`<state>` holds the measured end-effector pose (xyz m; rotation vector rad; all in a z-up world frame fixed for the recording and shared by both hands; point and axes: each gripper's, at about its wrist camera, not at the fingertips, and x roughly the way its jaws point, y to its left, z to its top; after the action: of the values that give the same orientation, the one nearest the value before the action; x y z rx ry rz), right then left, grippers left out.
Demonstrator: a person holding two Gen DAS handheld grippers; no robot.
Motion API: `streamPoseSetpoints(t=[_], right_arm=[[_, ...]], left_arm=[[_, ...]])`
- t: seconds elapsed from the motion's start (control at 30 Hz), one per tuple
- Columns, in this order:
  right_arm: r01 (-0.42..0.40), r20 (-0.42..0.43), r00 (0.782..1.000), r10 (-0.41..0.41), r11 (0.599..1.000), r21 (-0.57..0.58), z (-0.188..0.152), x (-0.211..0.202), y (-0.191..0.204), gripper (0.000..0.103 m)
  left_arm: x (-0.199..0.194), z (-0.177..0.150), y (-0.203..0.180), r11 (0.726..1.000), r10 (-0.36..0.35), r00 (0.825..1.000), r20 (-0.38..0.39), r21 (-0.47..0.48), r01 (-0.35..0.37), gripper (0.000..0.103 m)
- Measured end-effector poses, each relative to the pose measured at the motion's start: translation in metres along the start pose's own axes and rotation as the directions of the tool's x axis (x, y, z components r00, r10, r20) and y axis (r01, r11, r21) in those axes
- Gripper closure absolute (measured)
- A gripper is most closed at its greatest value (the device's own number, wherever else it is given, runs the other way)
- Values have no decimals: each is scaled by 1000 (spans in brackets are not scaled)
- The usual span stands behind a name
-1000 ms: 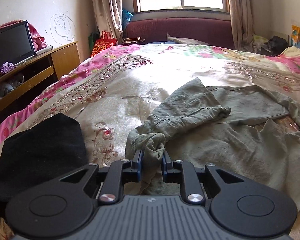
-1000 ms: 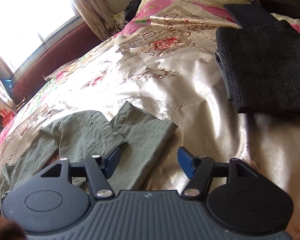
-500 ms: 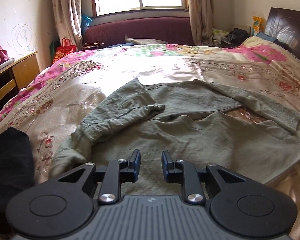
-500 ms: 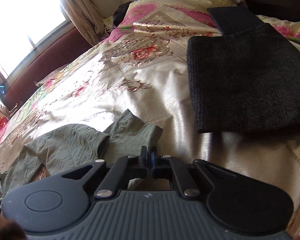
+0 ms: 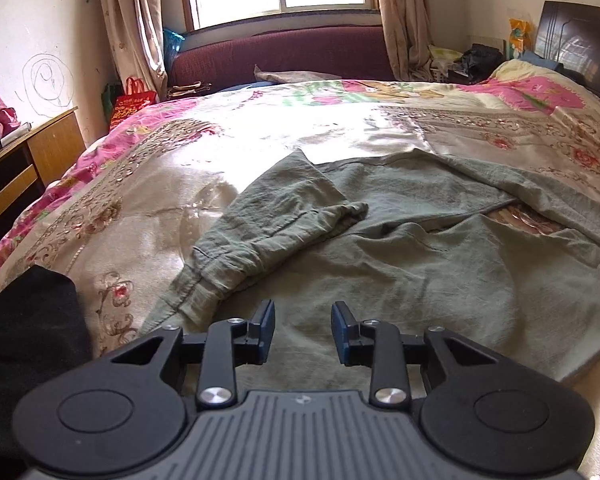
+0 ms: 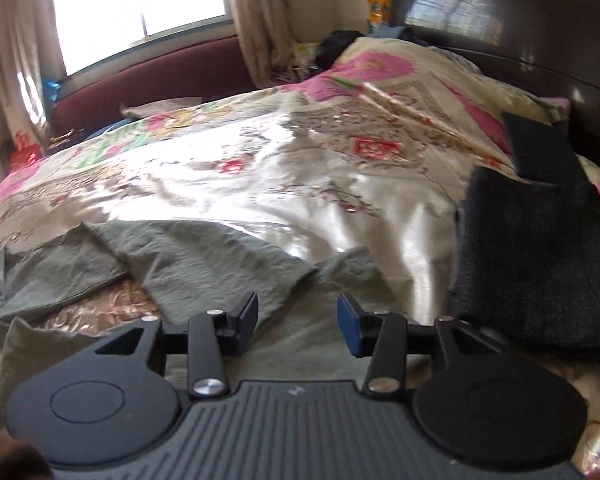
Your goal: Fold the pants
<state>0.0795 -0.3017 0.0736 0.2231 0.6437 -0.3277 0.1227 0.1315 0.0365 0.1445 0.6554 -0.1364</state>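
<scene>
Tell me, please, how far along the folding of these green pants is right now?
Done: the green pants lie spread on the bed, with one end flopped over at the left. In hand: nothing; the left gripper and right gripper are both open above the cloth. Left: the legs are wrinkled and apart, so the actual folds remain.

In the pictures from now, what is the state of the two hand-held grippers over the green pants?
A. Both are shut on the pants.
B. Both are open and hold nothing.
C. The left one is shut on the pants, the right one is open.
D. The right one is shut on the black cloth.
B: the left hand-held gripper and the right hand-held gripper both show spread fingers with only the green pants lying below the gap.
</scene>
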Motion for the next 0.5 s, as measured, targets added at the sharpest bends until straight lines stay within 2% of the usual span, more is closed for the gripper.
streamPoseSetpoints(t=[0.1, 0.23, 0.3, 0.4, 0.47, 0.5], right_arm=[[-95, -32, 995, 92, 989, -109, -1, 20, 52, 53], [-226, -93, 973, 211, 952, -207, 0, 42, 113, 53], [-322, -133, 945, 299, 921, -220, 5, 52, 143, 52], [-458, -202, 883, 424, 873, -169, 20, 76, 187, 51], [-500, -226, 857, 462, 852, -156, 26, 92, 215, 51], [-507, -232, 853, 468, 847, -157, 28, 101, 226, 51]], left_arm=[[13, 11, 3, 998, 31, 999, 29, 61, -32, 53], [40, 29, -7, 986, -5, 999, 47, 169, -3, 47], [51, 34, -13, 979, -27, 999, 47, 204, 17, 47], [65, 41, -22, 968, -66, 996, 57, 247, 50, 47], [78, 47, -27, 959, -89, 994, 59, 274, 70, 46], [87, 51, -31, 957, -96, 994, 59, 281, 76, 46]])
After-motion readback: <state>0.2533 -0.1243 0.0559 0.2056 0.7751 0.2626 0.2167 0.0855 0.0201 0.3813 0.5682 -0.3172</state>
